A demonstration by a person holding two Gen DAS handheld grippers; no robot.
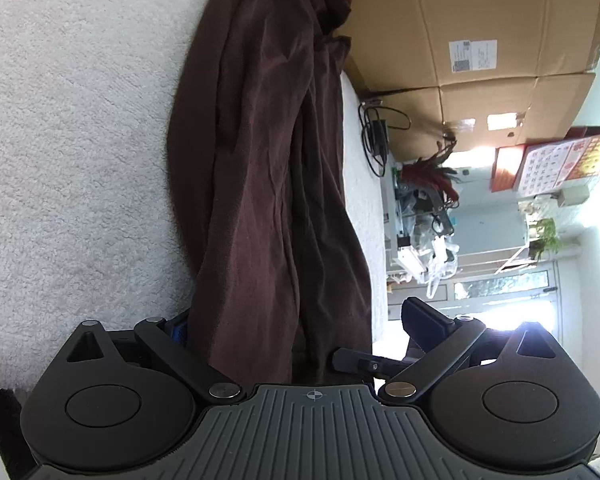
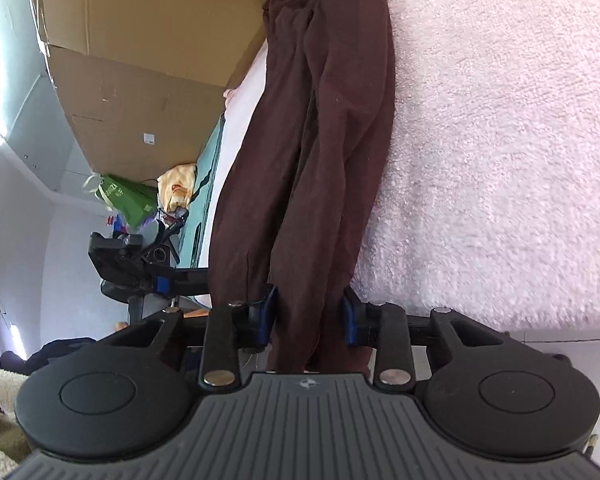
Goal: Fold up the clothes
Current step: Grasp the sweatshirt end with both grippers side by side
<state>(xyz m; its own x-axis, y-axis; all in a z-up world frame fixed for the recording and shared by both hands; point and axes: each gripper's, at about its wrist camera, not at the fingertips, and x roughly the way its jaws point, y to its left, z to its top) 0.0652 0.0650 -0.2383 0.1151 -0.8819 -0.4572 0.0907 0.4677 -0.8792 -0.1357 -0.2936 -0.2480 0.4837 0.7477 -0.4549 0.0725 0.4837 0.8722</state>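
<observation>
- Right gripper [image 2: 309, 316] jaws flank the brown garment [image 2: 312, 120] bunched between them, apparently gripping it for a fold.
- Left gripper [image 1: 300, 332] stands wide open around the same cloth on the fleece blanket [image 1: 72, 120].

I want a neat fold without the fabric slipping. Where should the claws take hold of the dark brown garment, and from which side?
Likely at its near end, coming in along its length. The dark brown garment lies bunched in a long strip on the fluffy white blanket, narrow enough there to fit between the fingers. The right claw already straddles that end; the left claw stands wider around it.
</observation>
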